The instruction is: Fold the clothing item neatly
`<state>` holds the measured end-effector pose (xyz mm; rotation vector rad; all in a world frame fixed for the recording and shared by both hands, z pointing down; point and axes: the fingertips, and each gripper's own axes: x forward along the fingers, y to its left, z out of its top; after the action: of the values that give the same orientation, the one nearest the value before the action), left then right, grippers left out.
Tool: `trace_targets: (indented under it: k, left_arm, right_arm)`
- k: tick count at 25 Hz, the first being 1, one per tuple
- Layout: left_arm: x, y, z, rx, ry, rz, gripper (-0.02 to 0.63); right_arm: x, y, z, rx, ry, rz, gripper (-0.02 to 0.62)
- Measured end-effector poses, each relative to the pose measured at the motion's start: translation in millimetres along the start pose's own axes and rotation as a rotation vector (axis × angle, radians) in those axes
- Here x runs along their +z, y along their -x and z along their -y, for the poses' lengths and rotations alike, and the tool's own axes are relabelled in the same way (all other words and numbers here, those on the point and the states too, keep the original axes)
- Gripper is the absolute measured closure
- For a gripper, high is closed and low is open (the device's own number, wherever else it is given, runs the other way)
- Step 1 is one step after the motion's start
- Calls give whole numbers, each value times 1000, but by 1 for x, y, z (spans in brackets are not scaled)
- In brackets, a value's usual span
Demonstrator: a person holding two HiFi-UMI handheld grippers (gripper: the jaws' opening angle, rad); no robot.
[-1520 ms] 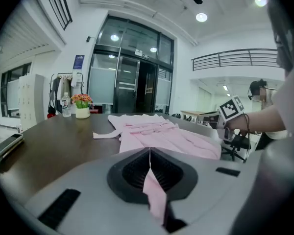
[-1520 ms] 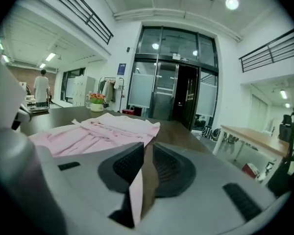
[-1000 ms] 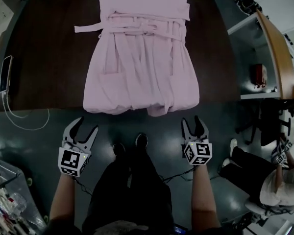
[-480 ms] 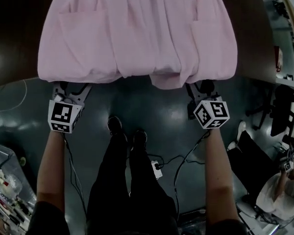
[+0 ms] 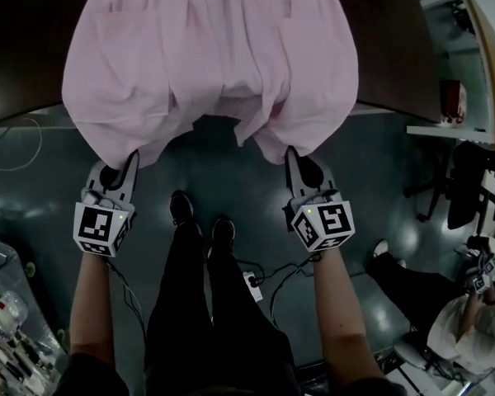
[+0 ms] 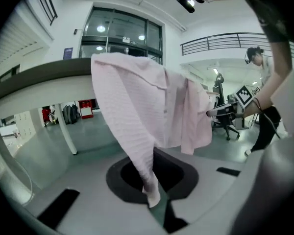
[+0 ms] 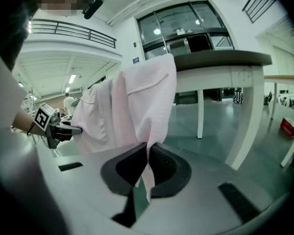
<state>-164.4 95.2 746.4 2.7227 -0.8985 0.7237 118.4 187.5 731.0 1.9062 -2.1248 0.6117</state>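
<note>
**Operator:** State the condition of the nearest items.

**Technician:** The left gripper [image 5: 129, 158] and the right gripper [image 5: 289, 153] are held above the floor [image 5: 231, 159], on either side of the person's shoes [image 5: 200, 217]. Both sets of jaws have just been closing. They are now clamped on the pink robe [image 5: 206, 48], one at each near hem corner.

**Operator:** Where does the robe lie?

**Technician:** Its farther part rests on the dark table [image 5: 16, 73]. Its near hem hangs off the table's near edge, drawn down to both grippers.

**Operator:** What do the gripper views add?

**Technician:** The head view shows only the tops of the jaws and the marker cubes [image 5: 104, 229]. Each gripper view shows a thin fold of fabric nipped between its jaws. It also shows the cloth draping from the tabletop edge, with the opposite gripper beside it. The left gripper view also shows an office chair [image 6: 224, 124] farther off.

**Operator:** What differs from one second ago?

**Technician:** Both grippers then hung with jaws wide, short of the hem. The robe lay flat, with its hem at the table's near edge.
</note>
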Motion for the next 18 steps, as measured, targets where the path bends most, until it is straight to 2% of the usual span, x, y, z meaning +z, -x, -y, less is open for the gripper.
trace_targets:
  k: [4,8,9,13,14,18]
  left_arm:
    - [18,44,20,8,57,44,580]
    - [61,91,49,-49,13,71,580]
    - [76,104,54,-56,24,85,580]
    - [141,154,65,-105,169,182,580]
    - [159,164,65,-113,172,197,580]
    - [223,186,57,-136,96,241,580]
  right_arm:
    - [14,49,-17,14,10,19,595]
    - [52,97,-34,38,-9,55,595]
    - [65,109,-39,49,-14,62,595]
    - [129,143,-63,123,-14,96,595]
    - [149,148,-68,138,-2,114,595]
    - [237,158,-80,199,82,204,595]
